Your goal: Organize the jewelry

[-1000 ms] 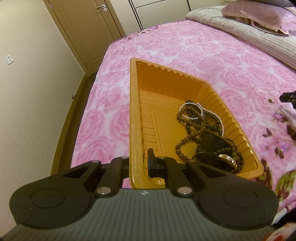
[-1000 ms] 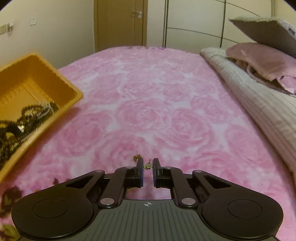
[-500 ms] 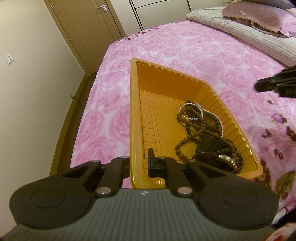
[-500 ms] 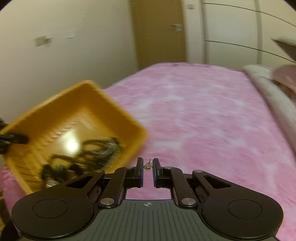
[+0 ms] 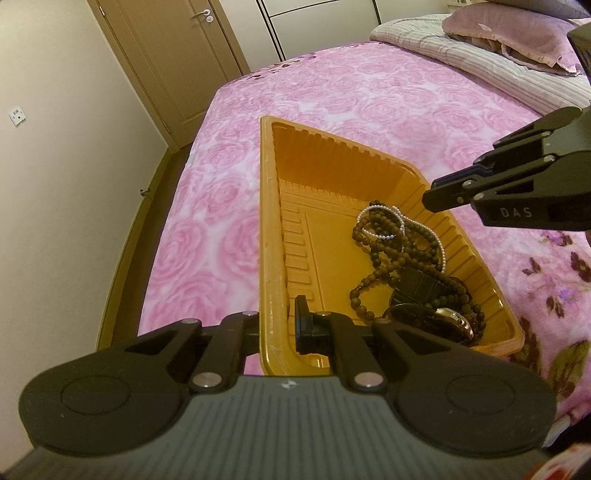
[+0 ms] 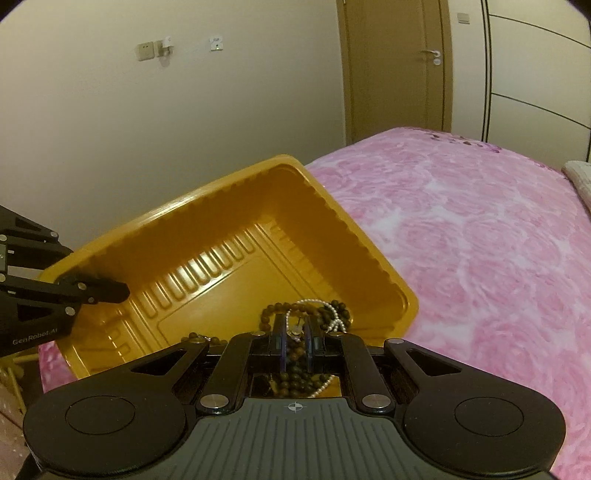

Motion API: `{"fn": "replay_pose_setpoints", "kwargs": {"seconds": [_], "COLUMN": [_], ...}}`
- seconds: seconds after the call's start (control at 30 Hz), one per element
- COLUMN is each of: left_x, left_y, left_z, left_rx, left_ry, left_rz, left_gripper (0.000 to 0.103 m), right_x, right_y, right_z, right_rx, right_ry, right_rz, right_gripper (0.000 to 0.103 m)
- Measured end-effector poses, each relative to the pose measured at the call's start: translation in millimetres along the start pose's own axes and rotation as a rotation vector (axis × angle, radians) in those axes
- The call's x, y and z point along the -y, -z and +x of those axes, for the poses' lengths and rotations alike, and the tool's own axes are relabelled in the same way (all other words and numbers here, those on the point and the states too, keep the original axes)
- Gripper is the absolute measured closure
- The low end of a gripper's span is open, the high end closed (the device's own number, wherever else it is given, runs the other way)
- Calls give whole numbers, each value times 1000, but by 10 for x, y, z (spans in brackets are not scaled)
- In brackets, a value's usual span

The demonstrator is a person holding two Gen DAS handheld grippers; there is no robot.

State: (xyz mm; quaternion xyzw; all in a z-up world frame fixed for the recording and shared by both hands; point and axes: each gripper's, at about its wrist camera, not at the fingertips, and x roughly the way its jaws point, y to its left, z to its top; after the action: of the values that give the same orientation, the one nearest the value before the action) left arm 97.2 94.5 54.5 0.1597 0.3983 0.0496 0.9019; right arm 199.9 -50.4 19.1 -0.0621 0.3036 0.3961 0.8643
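An orange plastic tray lies on the pink rose bedspread. It holds a dark bead necklace, a thin pearl strand and a wristwatch. My left gripper is shut on the tray's near wall, one finger inside and one outside. My right gripper hovers over the tray's right side, above the beads. It is shut on a small gold earring. In the left wrist view the right gripper reaches in from the right over the tray rim. The left gripper also shows at the tray.
The bed stretches back to a striped quilt and a mauve pillow. A wall with sockets and a wooden door stand beyond the bed's left edge, where the floor drops away.
My right gripper has lifted the earring off the bedspread and swung left and up until it hangs over the tray. The left gripper and tray have stayed put.
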Motion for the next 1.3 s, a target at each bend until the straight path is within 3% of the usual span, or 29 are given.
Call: {"fn": "replay_pose_setpoints", "kwargs": {"seconds": [0.57, 0.6, 0.63, 0.67, 1.03, 1.3], "left_x": [26, 22, 23, 23, 37, 31], "left_y": [8, 9, 11, 11, 18, 19], "left_z": [12, 11, 8, 8, 19, 13], "left_rx": [2, 2, 2, 2, 2, 3], "left_ry": [1, 0, 1, 2, -1, -2], "left_rz": [0, 1, 0, -1, -2, 3], "left_gripper": [96, 96, 96, 96, 96, 96], "right_x": [11, 39, 73, 112, 488, 862], "right_y": [3, -4, -7, -5, 144, 726], "right_z": [28, 33, 30, 14, -274, -708], "right_rx": [-20, -19, -13, -4, 37, 39], "right_ry": [-26, -39, -40, -38, 71, 278], "right_rz": [14, 37, 66, 96, 195, 259], "right_gripper": [91, 85, 59, 41, 40, 40]}}
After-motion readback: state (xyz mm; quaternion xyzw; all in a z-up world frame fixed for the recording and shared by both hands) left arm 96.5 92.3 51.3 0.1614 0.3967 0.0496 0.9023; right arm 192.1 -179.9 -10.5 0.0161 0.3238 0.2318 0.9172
